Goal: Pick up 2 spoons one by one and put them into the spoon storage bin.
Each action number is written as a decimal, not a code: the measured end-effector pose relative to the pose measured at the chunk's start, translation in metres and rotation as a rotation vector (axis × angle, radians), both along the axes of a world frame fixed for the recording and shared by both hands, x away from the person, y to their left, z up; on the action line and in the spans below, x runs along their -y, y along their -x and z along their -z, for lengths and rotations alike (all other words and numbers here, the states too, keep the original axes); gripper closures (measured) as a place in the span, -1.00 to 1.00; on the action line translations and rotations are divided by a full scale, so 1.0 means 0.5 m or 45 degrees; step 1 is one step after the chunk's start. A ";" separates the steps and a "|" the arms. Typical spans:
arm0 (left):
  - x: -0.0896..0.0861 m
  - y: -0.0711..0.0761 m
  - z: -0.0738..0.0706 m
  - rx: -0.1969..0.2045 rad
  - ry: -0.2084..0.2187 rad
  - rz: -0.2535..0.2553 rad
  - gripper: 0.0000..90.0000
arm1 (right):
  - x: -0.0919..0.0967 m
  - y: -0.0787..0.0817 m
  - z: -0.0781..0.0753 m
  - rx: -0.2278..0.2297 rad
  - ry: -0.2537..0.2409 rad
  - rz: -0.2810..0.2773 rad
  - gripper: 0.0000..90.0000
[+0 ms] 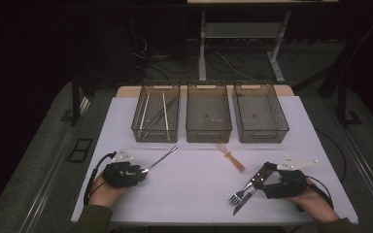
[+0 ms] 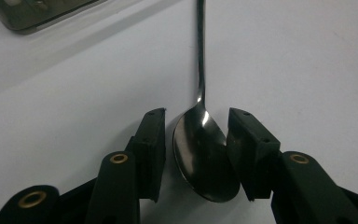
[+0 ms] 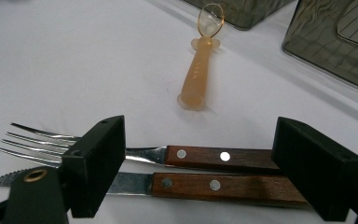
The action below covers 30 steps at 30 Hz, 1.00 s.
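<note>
The left gripper [image 2: 196,140] has its jaws half spread around the bowl of a metal spoon [image 2: 204,154] that lies on the white table [image 1: 194,189]. One pad is at the bowl's edge and the other stands just beside it; I cannot tell if they already press. The right gripper [image 3: 198,165] is spread wide, with a fork [image 3: 121,151] and a knife [image 3: 205,185], both with wooden handles, lying side by side between its jaws, not pinched. Beyond the fork lies a small orange plastic spoon [image 3: 199,70]. Behind the metal spoon stand three dark bins in a row. The left bin [image 1: 156,112] holds several long thin sticks [image 1: 164,112]. The middle bin [image 1: 208,112] and the right bin [image 1: 259,111] hold nothing I can make out.
</note>
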State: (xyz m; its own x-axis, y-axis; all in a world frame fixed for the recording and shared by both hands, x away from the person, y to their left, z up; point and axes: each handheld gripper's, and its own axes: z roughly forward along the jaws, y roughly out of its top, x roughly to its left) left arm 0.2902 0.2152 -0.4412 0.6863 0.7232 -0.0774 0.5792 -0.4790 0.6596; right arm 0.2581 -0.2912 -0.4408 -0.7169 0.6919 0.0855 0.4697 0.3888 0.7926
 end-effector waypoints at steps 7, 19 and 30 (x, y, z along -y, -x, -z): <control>0.009 0.000 -0.002 -0.007 -0.016 0.009 0.40 | -0.002 -0.001 0.002 -0.007 0.013 -0.006 -0.61; 0.011 -0.001 -0.008 -0.017 -0.005 -0.005 0.69 | -0.003 -0.001 0.003 -0.008 0.025 -0.007 -0.61; 0.016 -0.002 -0.012 -0.034 0.053 0.019 0.90 | -0.003 -0.001 0.003 -0.008 0.026 -0.008 -0.61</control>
State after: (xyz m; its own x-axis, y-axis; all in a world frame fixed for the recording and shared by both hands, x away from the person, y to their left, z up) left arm 0.2913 0.2070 -0.4352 0.6945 0.7085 -0.1254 0.5895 -0.4604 0.6637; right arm 0.2585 -0.2899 -0.4423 -0.7210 0.6888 0.0756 0.4718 0.4080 0.7816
